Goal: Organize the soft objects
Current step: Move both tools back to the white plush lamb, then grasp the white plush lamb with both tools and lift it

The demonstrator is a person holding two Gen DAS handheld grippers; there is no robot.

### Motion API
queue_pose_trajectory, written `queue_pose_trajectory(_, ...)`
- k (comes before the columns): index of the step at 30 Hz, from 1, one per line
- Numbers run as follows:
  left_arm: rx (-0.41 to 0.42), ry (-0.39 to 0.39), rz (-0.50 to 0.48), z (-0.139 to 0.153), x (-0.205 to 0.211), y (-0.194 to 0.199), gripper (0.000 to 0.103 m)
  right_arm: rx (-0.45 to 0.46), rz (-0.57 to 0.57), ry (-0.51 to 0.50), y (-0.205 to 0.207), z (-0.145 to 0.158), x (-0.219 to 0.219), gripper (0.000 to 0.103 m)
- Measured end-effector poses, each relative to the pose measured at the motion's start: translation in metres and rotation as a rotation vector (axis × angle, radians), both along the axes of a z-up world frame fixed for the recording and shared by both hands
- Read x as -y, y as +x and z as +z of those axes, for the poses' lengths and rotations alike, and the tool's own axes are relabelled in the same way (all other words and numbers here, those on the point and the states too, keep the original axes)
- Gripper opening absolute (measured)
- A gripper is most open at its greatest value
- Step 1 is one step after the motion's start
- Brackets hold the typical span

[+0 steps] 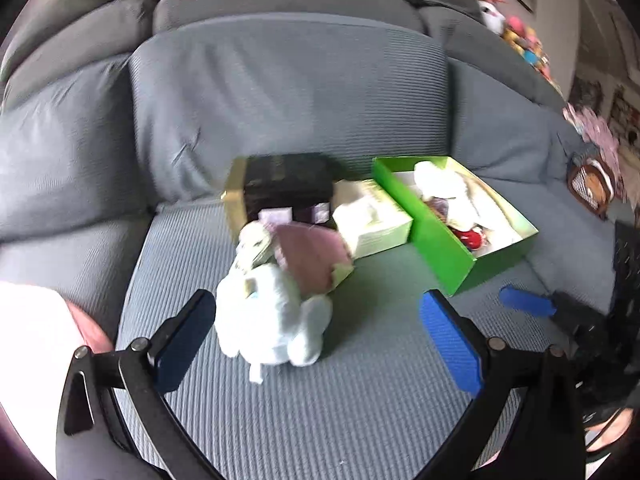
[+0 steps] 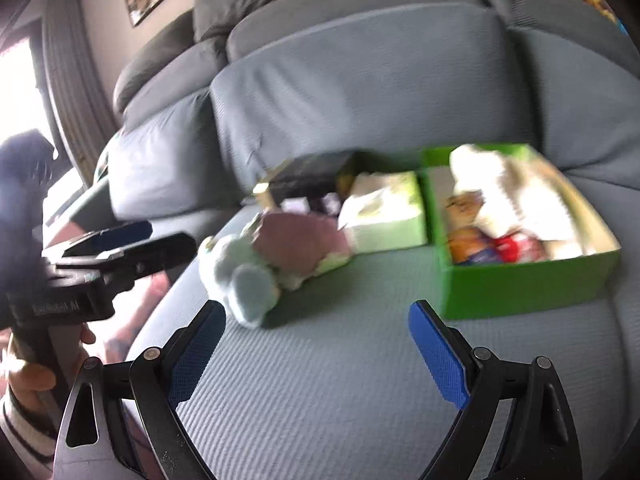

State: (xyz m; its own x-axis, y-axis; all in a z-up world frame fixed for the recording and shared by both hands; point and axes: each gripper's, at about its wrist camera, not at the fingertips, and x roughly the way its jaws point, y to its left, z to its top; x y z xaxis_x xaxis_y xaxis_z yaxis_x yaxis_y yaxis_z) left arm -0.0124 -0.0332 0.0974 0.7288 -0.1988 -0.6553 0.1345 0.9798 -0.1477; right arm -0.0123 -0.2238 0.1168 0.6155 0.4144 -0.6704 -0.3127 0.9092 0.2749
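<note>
A white plush toy (image 1: 272, 312) with a pink shell-like back (image 1: 312, 256) lies on the grey sofa seat (image 1: 360, 400), just ahead of my open left gripper (image 1: 316, 320) and nearer its left finger. In the right wrist view the same plush toy (image 2: 248, 276) lies ahead and to the left of my open right gripper (image 2: 316, 332). A green box (image 1: 448, 256) holding several soft toys (image 1: 452, 188) stands at the right. The green box (image 2: 520, 284) appears again to the right of my right gripper. Nothing sits between either pair of fingers.
A black and gold box (image 1: 280, 188) and a pale green and white carton (image 1: 376, 220) stand against the sofa back cushion (image 1: 288, 92). More plush toys (image 1: 520, 36) sit on the sofa top at right. A hand (image 2: 36, 376) holds the other gripper at the left.
</note>
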Motion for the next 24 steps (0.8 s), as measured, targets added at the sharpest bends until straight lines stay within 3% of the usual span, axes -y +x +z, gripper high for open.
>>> queue_pose_trajectory(6, -0.036, -0.055, 0.047, -0.018, -0.038, -0.002, 0.102, -0.054, 0.048, 0.017, 0.01, -0.021, -0.042, 0.093)
queue_pose_trajectory(19, -0.051, -0.21, 0.048, -0.044, -0.08, 0.015, 0.102, -0.039, 0.095, -0.047, 0.026, -0.031, -0.089, 0.093)
queue_pose_trajectory(24, -0.067, -0.312, 0.02, -0.054, -0.093, 0.025, 0.102, -0.027, 0.129, -0.055, 0.033, -0.036, -0.099, 0.093)
